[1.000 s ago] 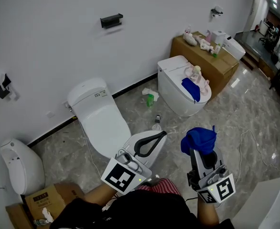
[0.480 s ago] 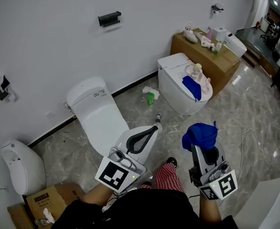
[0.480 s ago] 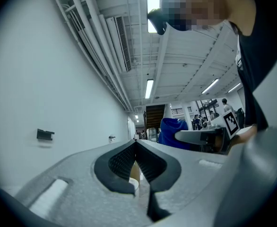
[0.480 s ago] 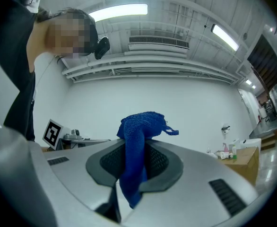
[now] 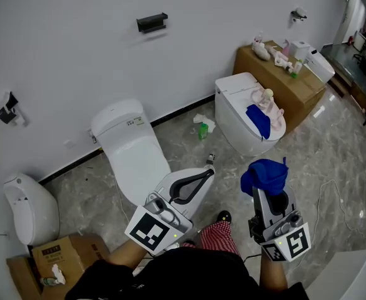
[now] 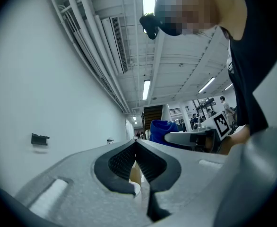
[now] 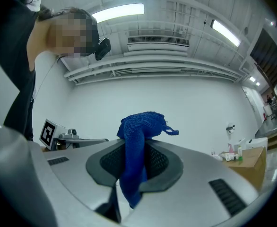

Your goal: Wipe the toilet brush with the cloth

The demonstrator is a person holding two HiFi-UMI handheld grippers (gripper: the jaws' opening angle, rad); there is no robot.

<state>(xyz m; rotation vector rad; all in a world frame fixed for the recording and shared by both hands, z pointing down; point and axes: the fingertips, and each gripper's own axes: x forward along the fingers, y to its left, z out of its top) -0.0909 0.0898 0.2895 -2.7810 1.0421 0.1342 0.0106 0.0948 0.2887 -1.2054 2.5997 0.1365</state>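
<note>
My right gripper [image 5: 266, 188] is shut on a blue cloth [image 5: 265, 174], which bunches above the jaw tips and hangs down between them [image 7: 137, 141]. My left gripper [image 5: 208, 170] sits to its left, shut with nothing in it; in the left gripper view its dark pads [image 6: 124, 160] meet. Both are held up over the marble floor in front of the person, roughly side by side. I cannot pick out a toilet brush in any view. A small dark object [image 5: 210, 159] lies on the floor just beyond the left jaw tips.
A white toilet [image 5: 130, 149] stands against the wall at left and a second toilet [image 5: 233, 114] at right, with another blue cloth [image 5: 258, 121] and a doll [image 5: 267, 99] on its lid. A green bottle [image 5: 203, 130], a cardboard box [image 5: 283, 77], a white urinal [image 5: 27, 208] and a floor cable [image 5: 333, 192] are around.
The view has swung a little, so the toilets sit further right in the frame. Both grippers have shifted slightly across the floor. The cloth stays in the right grip.
</note>
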